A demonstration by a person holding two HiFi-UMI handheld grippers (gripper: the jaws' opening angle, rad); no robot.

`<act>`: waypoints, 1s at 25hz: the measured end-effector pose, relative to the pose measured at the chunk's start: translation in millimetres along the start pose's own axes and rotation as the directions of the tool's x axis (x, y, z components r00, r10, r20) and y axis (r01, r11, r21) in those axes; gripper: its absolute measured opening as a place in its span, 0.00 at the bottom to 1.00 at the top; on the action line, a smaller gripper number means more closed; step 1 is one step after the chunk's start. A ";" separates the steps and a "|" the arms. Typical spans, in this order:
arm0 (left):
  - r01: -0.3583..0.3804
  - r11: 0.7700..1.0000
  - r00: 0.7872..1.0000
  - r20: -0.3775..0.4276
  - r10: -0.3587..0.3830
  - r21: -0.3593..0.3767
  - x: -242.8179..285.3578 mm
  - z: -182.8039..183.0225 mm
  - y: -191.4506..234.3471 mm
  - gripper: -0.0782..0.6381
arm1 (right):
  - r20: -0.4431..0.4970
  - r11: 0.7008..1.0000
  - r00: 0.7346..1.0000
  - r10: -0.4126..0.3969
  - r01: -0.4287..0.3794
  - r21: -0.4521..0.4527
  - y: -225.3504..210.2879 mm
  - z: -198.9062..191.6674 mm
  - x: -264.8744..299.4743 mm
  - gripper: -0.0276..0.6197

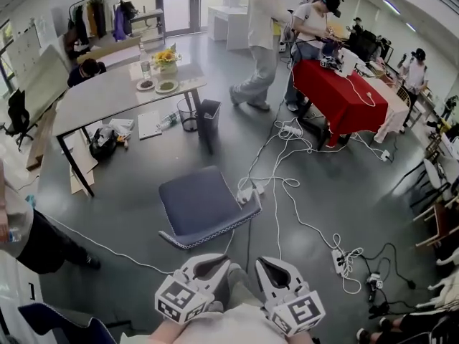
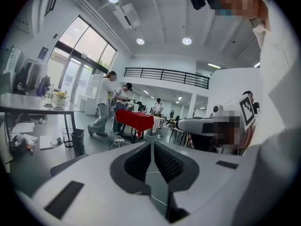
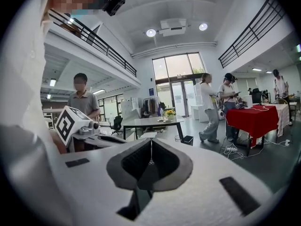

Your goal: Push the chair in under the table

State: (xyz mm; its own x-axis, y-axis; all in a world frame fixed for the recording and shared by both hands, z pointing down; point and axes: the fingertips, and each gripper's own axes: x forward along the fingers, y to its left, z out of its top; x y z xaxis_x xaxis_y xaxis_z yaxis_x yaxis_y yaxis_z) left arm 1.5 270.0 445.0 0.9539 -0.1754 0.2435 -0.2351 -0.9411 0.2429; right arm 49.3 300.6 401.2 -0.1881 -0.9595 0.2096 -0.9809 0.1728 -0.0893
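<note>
A chair with a blue-grey padded seat [image 1: 201,205] stands on the grey floor, well short of the long grey table [image 1: 107,95] at the back left. Both grippers sit side by side at the bottom of the head view, just behind the chair's near edge. My left gripper [image 1: 221,259] is shut with nothing between its fingers, and so is my right gripper [image 1: 262,261]. The left gripper view shows its closed jaws [image 2: 152,147], a corner of the chair seat [image 2: 66,166] and the table [image 2: 28,108]. Over the closed right gripper [image 3: 151,147] the table [image 3: 150,122] stands far off.
White cables [image 1: 287,185] and a power strip [image 1: 338,260] lie right of the chair. A wire bin [image 1: 188,113] and a dark box [image 1: 209,117] stand by the table's end. A red-clothed table [image 1: 337,92] and standing people [image 1: 262,34] are beyond. A person [image 1: 36,242] is at the left.
</note>
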 end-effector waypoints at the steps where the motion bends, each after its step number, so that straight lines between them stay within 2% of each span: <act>1: -0.014 1.000 1.000 0.002 0.014 0.000 3.8 2.8 6.8 0.15 | -0.001 1.000 1.000 0.015 -0.015 -0.004 -4.8 1.5 8.0 0.05; 7: -0.116 0.993 0.993 0.024 0.116 -0.001 38.2 28.9 47.8 0.15 | 0.009 0.992 0.993 0.121 -0.121 -0.047 -46.7 24.2 57.4 0.05; 12: -0.202 0.979 0.978 0.052 0.203 -0.021 58.8 47.3 79.8 0.15 | 0.004 0.971 0.974 0.226 -0.225 -0.075 -68.0 39.6 99.8 0.05; 20: -0.316 0.946 0.940 0.106 0.323 -0.074 87.4 71.9 117.5 0.15 | -0.035 0.924 0.933 0.357 -0.359 -0.131 -97.7 55.5 140.4 0.05; 25: -0.383 0.920 0.912 0.123 0.392 -0.086 93.5 70.0 125.8 0.15 | -0.043 0.897 0.907 0.418 -0.420 -0.140 -107.1 48.9 151.4 0.05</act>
State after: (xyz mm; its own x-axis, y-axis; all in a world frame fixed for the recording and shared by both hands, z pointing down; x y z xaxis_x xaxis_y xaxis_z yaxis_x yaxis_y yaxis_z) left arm 74.2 115.0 432.5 0.8007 -0.5642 0.2015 -0.5980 -0.7733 0.2109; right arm 128.3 125.9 394.8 -0.5830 -0.7888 0.1945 -0.8075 0.5890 -0.0318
